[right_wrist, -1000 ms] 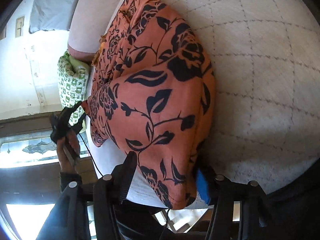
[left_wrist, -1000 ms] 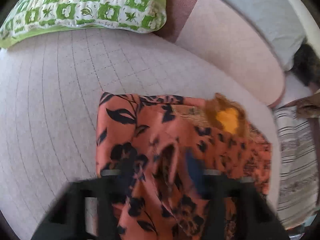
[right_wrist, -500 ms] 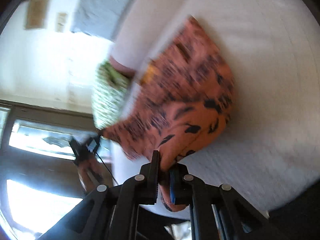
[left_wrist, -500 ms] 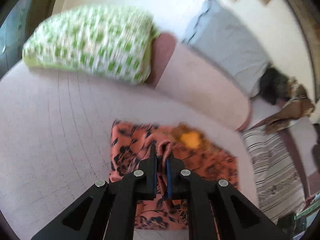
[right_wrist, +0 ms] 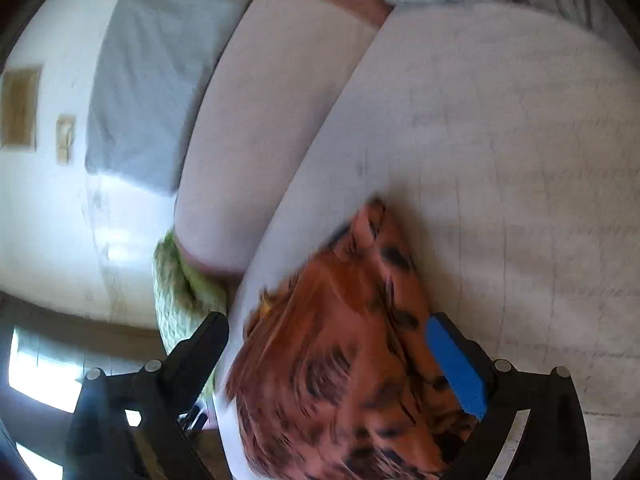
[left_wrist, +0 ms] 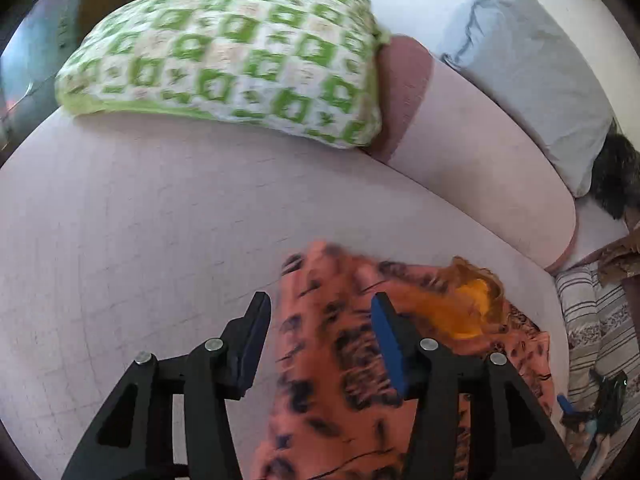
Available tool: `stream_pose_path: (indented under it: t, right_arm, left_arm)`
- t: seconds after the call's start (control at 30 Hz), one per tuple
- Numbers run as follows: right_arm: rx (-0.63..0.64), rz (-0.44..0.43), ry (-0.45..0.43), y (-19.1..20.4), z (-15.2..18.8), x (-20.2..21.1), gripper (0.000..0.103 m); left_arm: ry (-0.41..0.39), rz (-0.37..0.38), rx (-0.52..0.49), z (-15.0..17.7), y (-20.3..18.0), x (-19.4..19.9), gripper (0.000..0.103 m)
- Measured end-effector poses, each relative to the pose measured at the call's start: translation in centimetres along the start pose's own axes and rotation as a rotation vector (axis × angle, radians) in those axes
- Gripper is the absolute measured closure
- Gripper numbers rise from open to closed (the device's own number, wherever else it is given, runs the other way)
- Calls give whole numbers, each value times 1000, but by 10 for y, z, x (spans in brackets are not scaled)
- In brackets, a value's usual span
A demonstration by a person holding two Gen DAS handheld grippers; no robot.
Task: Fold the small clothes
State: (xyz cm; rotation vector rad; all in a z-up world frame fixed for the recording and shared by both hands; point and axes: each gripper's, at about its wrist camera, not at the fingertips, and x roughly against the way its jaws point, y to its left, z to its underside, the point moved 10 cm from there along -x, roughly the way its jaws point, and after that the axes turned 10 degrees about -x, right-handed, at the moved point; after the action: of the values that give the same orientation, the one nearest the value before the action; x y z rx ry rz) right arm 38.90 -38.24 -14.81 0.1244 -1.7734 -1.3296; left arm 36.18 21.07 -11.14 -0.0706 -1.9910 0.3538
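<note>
An orange garment with black flower print (left_wrist: 332,344) lies bunched on the pale quilted bed cover (left_wrist: 120,220), and a yellow-orange patch (left_wrist: 472,300) shows on its right part. My left gripper (left_wrist: 320,298) hovers over the garment's near edge. Its jaws are opening, and the cloth lies under the gap without touching the pads. In the right wrist view the same garment (right_wrist: 340,360) is blurred by motion. My right gripper (right_wrist: 327,320) is above it with jaws opening wide, and the cloth sits between the fingers but is not pinched.
A green-and-white checked pillow (left_wrist: 240,52) lies at the back of the bed. Beside it are a long pink bolster (left_wrist: 480,160) and a grey-blue pillow (left_wrist: 540,72). Striped bedding (left_wrist: 592,320) and a dark furry shape (left_wrist: 616,172) are on the right.
Half a second ago both grippers were shut on folds of the garment. Both have since opened, let the cloth go and pulled back from it. The garment now lies in a narrower heap.
</note>
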Motion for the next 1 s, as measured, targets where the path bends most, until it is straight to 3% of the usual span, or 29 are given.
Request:
stream_pose_path:
  t: [0.07,0.1,0.2,0.3,0.37,0.4,0.43,0.47,0.5,0.53,0.6,0.7,0.8,0.87,0.9,0.93,0.97,1.0]
  right_arm:
    - [136,116,-20,-16,21,6,2]
    - [221,195,-17,-25,33,10,2]
    - [365,328,-2,-42,50,12,2]
    - [475,367,29,-42,62,3,2]
    - [469,387,102,-44,66,-21,2]
    - [447,422,129,-52,69,-34,3]
    - [471,446,115,-50,70,-40,19]
    - [503,459,137,-44,76,-44,41]
    - [493,446,163,-40,80,-46,77]
    - [454,419,191,-34,82,-45,78]
    - [464,410,182,-22,82,-37,79]
    - [449,326,140,3,85,-1,83]
    - [510,290,124,21,102,47,84]
    - [522,276,126,16,123,83,84]
    - [514,271,142,6,136,99,82]
    - [508,293,169,-18,154,116,76]
    - [510,330,186,-40,166,123,69]
    - [508,358,209,-61,174,124,50]
  left_arm:
    - [-32,-35,-17,9,15,16,41]
    - [-33,-41,-23,19,20,23,31]
    - [31,-8,-125,54,10,21,27]
    - [128,15,-156,84,2,-9,26]
    - [193,37,-128,97,-4,-34,26]
    - [172,3,-157,96,-6,-37,40]
    - [181,15,-214,96,-18,-41,82]
    - [208,55,-203,95,-28,-41,85]
    - [209,35,-189,90,-30,-39,86]
    - [194,38,-194,85,-34,-34,87]
    - [134,54,-181,71,-40,-9,87]
    - [30,107,-163,69,-47,41,88]
    - [-14,119,-185,97,-52,92,88]
    - [7,141,-145,135,-44,110,85]
    - [41,147,-134,164,-38,109,79]
    - [97,138,-145,194,-29,98,66]
    - [134,122,-149,209,-26,88,60]
    - [195,77,-140,231,-11,72,57]
